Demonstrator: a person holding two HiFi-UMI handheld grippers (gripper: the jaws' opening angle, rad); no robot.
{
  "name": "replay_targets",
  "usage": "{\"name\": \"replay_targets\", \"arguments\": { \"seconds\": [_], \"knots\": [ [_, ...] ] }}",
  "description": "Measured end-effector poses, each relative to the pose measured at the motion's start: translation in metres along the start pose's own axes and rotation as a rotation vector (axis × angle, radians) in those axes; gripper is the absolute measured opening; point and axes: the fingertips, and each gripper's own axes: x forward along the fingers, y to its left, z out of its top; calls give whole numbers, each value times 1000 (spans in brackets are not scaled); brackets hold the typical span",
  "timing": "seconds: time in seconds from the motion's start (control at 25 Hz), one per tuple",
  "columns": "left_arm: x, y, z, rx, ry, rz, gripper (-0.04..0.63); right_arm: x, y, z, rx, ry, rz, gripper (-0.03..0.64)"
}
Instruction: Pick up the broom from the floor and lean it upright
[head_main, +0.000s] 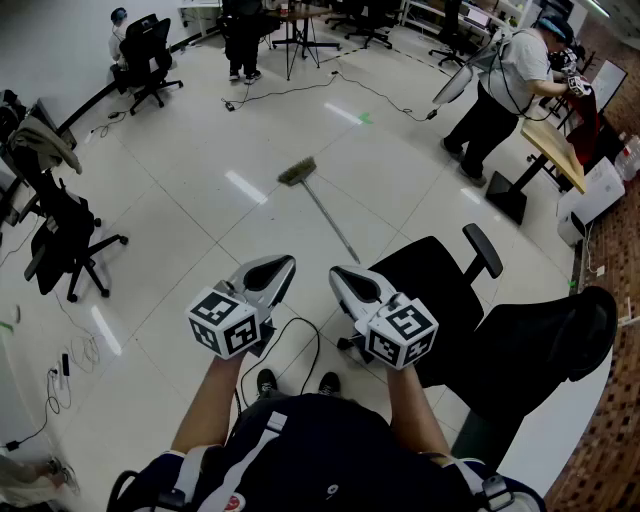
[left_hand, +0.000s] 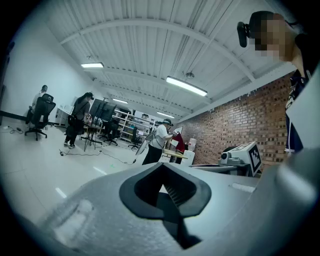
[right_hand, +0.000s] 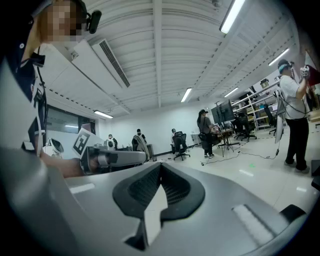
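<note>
Broom (head_main: 328, 218) lies flat on the floor (head_main: 200, 230), centre of frame, brush end toward upper left. My left tongs (head_main: 272, 272) and right tongs (head_main: 352, 282) are both closed, empty, side by side below it.

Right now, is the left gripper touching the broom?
Apart. The head view shows the left gripper held close to the person's body, shut and empty, while the broom lies on the floor farther ahead, with bare tile between them.
</note>
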Motion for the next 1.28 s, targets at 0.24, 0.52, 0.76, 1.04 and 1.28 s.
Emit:
{"name": "replay_targets", "arguments": {
  "seconds": [0.24,0.52,0.76,1.04,1.28],
  "knots": [
    [17,-1,1,31,6,46,2,-12,-24,-7,19,-4,26,5],
    [25,23,9,39,11,68,2,16,-34,-6,41,5,48,5],
    [47,83,13,7,7,23,2,60,-61,-2,25,30,-19,5],
    [73,188,40,18,8,-104,3,164,-87,22,-3,30,-142,5],
    [88,257,57,-7,43,-223,2,227,-110,42,13,-1,-297,5]
  ]
}}
